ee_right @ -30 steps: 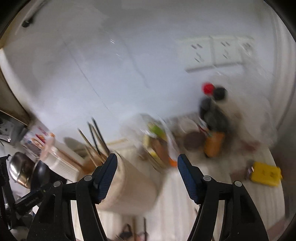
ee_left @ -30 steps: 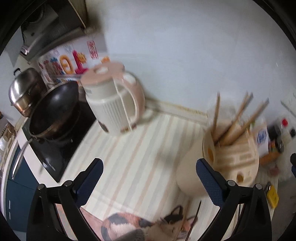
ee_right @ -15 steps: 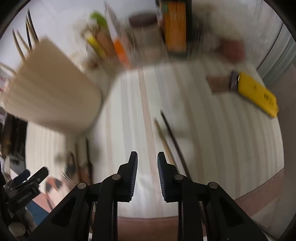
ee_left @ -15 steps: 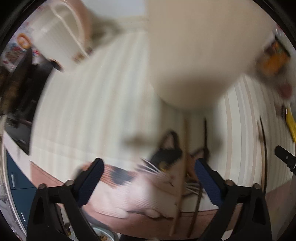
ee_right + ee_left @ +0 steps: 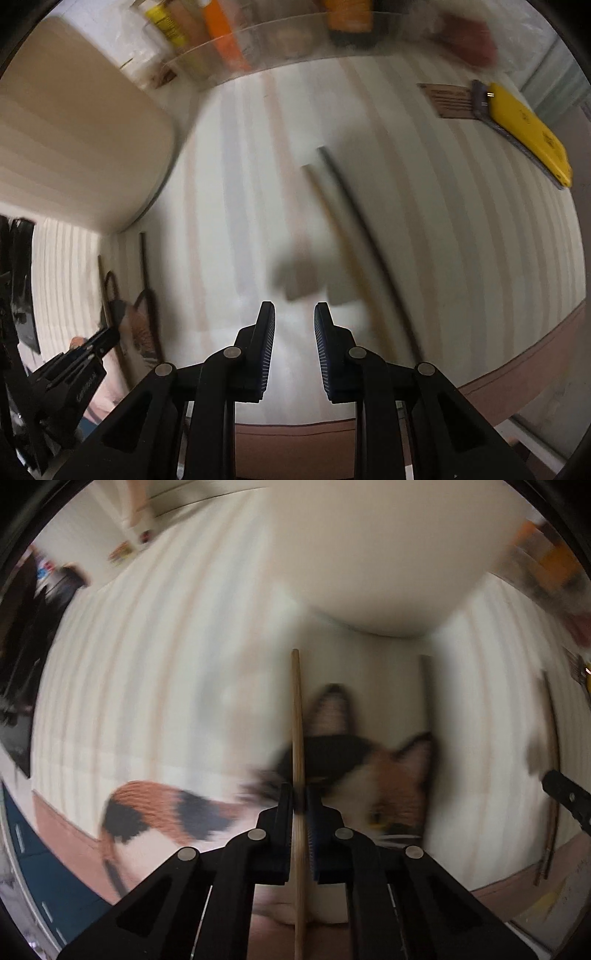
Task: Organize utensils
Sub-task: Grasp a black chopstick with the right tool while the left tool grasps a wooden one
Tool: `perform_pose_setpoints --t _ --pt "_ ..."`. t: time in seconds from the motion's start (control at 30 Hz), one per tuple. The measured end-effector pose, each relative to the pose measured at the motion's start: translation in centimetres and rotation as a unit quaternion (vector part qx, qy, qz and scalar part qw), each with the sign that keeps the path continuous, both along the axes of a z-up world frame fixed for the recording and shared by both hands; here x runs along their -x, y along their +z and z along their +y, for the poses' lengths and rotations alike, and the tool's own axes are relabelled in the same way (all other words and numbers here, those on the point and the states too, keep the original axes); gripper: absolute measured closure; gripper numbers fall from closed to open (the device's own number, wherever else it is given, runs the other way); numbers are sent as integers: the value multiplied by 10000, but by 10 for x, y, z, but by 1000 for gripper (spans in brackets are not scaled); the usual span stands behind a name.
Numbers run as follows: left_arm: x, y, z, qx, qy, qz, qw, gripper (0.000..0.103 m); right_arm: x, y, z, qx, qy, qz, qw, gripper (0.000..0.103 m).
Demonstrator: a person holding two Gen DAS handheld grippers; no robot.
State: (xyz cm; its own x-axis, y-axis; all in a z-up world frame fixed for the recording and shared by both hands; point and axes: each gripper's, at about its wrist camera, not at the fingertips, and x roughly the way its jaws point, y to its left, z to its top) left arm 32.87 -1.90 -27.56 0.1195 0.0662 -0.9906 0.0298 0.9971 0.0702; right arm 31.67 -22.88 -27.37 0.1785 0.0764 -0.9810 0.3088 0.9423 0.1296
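In the left wrist view my left gripper points down at the striped mat and is shut on a light wooden chopstick that runs straight away from me. A dark chopstick lies to its right. The beige utensil holder stands just beyond. In the right wrist view my right gripper hangs over the mat, its jaws a narrow gap apart with nothing between them. A wooden chopstick and a dark chopstick lie side by side just right of its fingers. The left gripper shows at lower left.
A calico cat picture is on the mat under the left gripper. A yellow flat object lies at the right. A clear container with bottles stands behind. The counter's brown front edge is close. A stove is at far left.
Both grippers have dropped close to the mat and tipped downward. The left jaws have closed on the wooden chopstick. The right jaws narrowed early on and hold the same gap now.
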Motion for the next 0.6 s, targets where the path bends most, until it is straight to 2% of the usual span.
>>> perform_pose_setpoints --t 0.2,0.3,0.33,0.4,0.47,0.53,0.6 --pt "9 0 54 -242 435 70 9987 98 -14 -13 66 -255 644 184 9974 73" --pt "14 0 65 -267 500 86 9984 98 -18 -24 97 -144 864 258 9958 71" --pt "15 0 67 -257 510 84 9983 98 -17 -24 108 -53 936 285 9952 67" --pt "17 0 69 -255 505 70 9984 98 -18 -27 126 223 1225 290 9918 67" --pt "18 2 74 -240 500 52 9984 98 -18 -29 138 572 1464 291 9871 72" --pt "22 3 72 -190 481 33 9987 98 -16 -31 142 850 1591 296 9832 91" --pt "26 4 69 -107 456 38 9989 98 -14 -32 135 870 1587 275 9831 96"
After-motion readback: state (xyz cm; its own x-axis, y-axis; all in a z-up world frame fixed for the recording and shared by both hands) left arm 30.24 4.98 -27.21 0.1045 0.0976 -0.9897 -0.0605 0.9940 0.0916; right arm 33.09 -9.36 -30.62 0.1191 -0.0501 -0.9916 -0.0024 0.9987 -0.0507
